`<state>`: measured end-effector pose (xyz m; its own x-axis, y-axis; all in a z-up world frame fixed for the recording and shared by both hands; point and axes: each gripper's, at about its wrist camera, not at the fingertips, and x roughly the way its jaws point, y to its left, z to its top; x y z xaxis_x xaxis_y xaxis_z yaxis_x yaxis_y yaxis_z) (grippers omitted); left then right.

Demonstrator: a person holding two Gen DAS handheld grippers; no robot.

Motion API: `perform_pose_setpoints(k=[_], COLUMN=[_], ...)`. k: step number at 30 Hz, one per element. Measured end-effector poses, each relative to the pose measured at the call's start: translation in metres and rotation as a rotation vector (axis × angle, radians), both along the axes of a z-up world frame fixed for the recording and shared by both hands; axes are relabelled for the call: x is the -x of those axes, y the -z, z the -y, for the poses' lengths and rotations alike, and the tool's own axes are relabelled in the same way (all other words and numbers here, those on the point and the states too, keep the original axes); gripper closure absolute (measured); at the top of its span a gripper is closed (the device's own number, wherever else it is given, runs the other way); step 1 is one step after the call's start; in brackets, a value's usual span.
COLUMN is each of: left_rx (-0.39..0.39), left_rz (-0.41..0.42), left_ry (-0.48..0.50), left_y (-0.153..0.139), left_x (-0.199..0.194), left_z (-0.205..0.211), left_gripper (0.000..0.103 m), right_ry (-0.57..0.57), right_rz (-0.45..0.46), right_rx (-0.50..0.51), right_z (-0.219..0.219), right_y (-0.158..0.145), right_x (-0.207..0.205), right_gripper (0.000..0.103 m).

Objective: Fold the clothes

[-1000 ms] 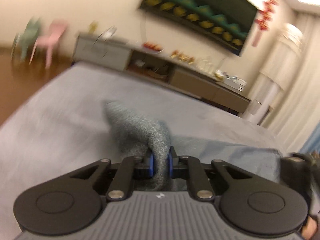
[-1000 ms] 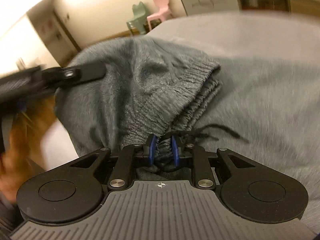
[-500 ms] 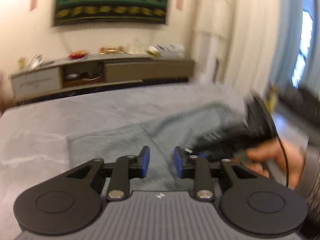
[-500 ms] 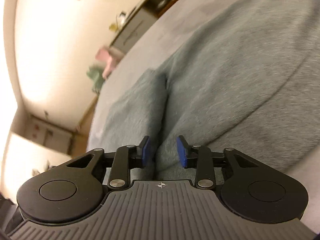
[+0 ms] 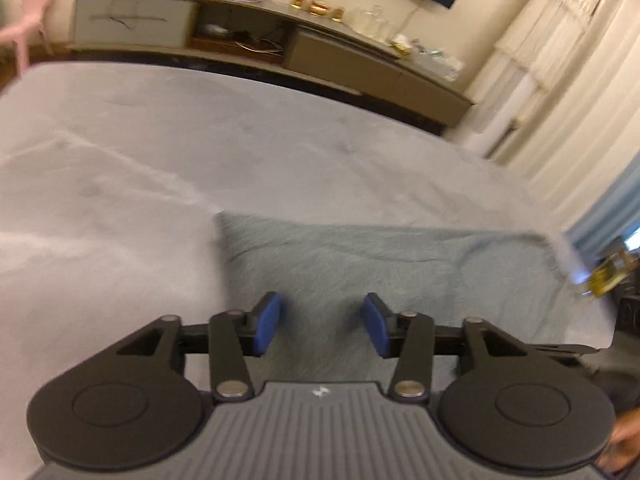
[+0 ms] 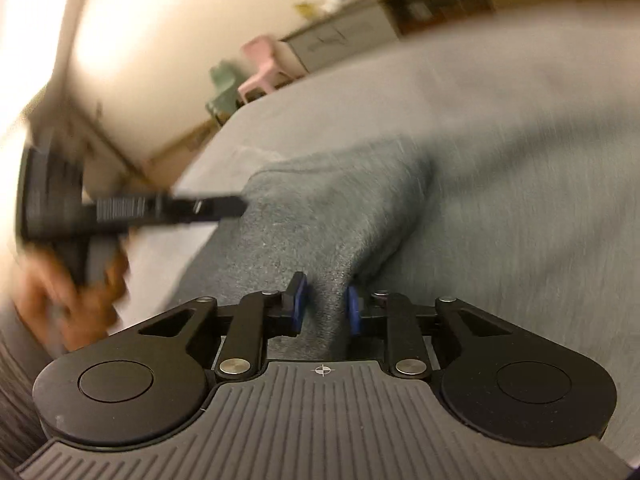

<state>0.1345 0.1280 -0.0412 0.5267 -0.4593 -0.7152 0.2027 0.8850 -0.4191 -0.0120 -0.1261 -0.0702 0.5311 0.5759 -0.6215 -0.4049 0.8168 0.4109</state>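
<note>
Garment point(image 5: 380, 264) folded, long axis left-right on bed point(image 5: 200, 148)

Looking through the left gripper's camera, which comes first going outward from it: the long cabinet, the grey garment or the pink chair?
Going outward from the left gripper, whose jaws are opening with nothing pinched between them:
1. Grey garment, lying flat on the bed directly under and ahead of the fingers.
2. Long cabinet, past the far edge of the bed, along the wall.
3. Pink chair, far left; too close to call against the cabinet.
</note>
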Motion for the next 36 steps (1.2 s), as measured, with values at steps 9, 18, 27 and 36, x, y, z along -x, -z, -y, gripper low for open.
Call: perform_pose_setpoints(k=[9, 18, 27, 36], left_rx=[0.127, 0.239, 0.068, -0.154], left_rz=[-0.019, 0.045, 0.018, 0.108], left_ry=[-0.027, -0.044, -0.061, 0.058], left_y=[0.020, 0.012, 0.021, 0.014], left_x=[-0.019, -0.023, -0.028, -0.011], left_z=[-0.036, -0.059, -0.048, 0.001], left_gripper=[0.060, 0.056, 0.057, 0.057], right_ry=[0.042, -0.124, 0.016, -0.166], right_rz=[-0.026, 0.291, 0.108, 0.082], right_rx=[0.012, 0.165, 0.254, 0.215], right_z=[-0.002, -0.049, -0.039, -0.059], right_y=[-0.013, -0.041, -0.029, -0.020], right_x=[-0.028, -0.028, -0.049, 0.075], right_gripper=[0.062, 0.099, 0.061, 0.079])
